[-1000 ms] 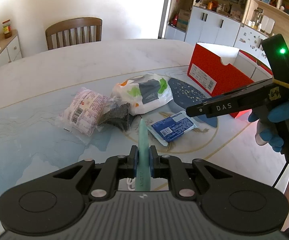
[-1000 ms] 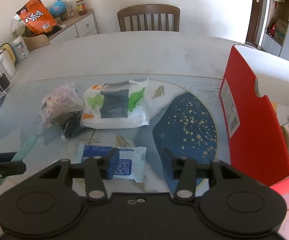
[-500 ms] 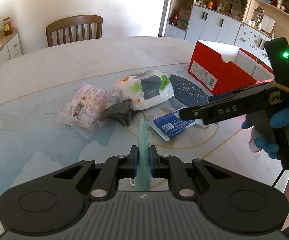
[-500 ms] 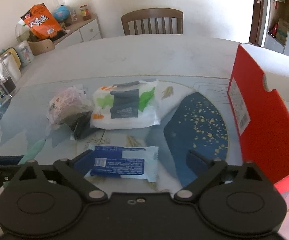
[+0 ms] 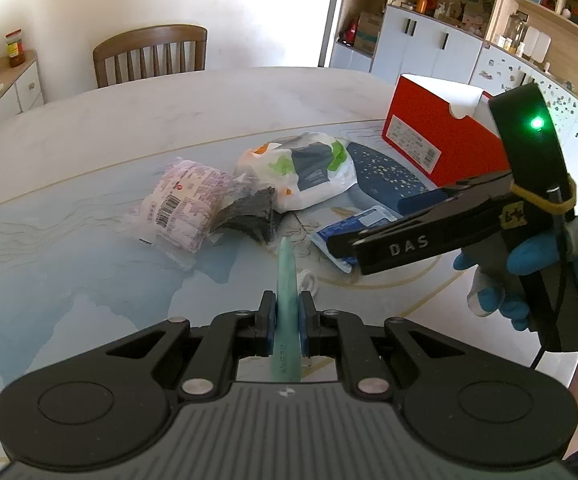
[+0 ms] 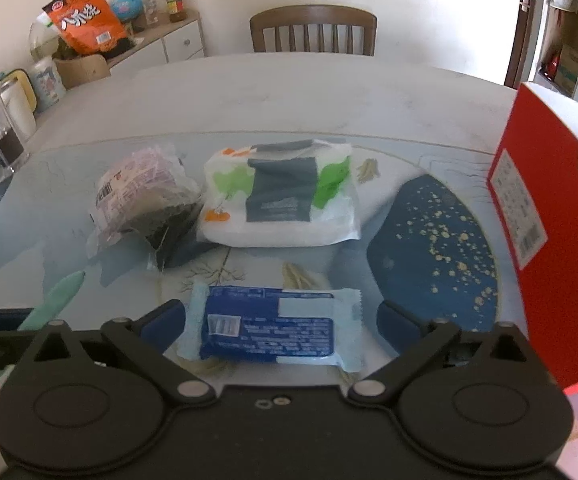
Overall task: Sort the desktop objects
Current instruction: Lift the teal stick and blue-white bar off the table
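Left claw (image 5: 287, 322) clamped on a slim, matte mint-green pen-like stick (image 5: 287, 280), tip aimed forward over the glossy blue-patterned tabletop (image 5: 69, 264), probably parked until a spot frees up. Right claw (image 6: 277, 320) spread wide and opening, straddling without touching a flat blue-and-white crinkly foil snack packet (image 6: 273, 328) at near centre, seemingly lined up for pickup. Farther off: soft white plastic bag with green patches (image 6: 285, 196), pink-printed clear wrapper (image 6: 137, 188) at left, stiff red cardboard box (image 6: 545, 216) at right, likely the destination.
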Motion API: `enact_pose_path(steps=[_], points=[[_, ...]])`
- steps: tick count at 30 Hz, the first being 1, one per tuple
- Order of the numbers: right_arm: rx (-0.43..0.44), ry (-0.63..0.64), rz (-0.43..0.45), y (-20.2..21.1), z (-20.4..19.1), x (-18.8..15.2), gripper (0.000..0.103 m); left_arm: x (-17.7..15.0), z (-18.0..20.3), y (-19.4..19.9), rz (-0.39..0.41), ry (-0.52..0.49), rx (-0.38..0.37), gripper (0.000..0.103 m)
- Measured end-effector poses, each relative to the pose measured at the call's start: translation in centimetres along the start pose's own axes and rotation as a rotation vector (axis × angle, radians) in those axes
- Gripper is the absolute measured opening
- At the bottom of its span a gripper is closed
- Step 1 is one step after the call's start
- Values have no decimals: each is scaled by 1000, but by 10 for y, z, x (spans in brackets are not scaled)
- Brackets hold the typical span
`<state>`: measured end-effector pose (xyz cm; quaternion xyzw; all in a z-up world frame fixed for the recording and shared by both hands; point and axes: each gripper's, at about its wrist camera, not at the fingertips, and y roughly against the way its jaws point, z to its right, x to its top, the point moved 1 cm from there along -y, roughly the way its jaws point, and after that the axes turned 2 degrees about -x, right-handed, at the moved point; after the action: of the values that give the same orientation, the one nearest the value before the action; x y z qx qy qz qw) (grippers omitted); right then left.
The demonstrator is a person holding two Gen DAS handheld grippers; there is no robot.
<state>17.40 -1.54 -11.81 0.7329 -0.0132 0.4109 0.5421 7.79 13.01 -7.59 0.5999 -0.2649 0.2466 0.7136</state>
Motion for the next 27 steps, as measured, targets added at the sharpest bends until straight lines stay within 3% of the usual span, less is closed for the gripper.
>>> enact_pose_path(steps=[13, 24, 26, 27], points=[[-32, 76, -12, -13, -15, -5, 102, -4, -8, 0, -6, 21, 10, 10], [-8, 40, 7, -5, -6, -5, 83, -4, -6, 2, -2, 16, 14, 10], [1, 30, 17, -2, -4, -4, 68, -3, -4, 3, -1, 12, 15, 10], [8, 25, 14, -1, -3, -4, 68, -3, -4, 3, 0, 12, 15, 10]])
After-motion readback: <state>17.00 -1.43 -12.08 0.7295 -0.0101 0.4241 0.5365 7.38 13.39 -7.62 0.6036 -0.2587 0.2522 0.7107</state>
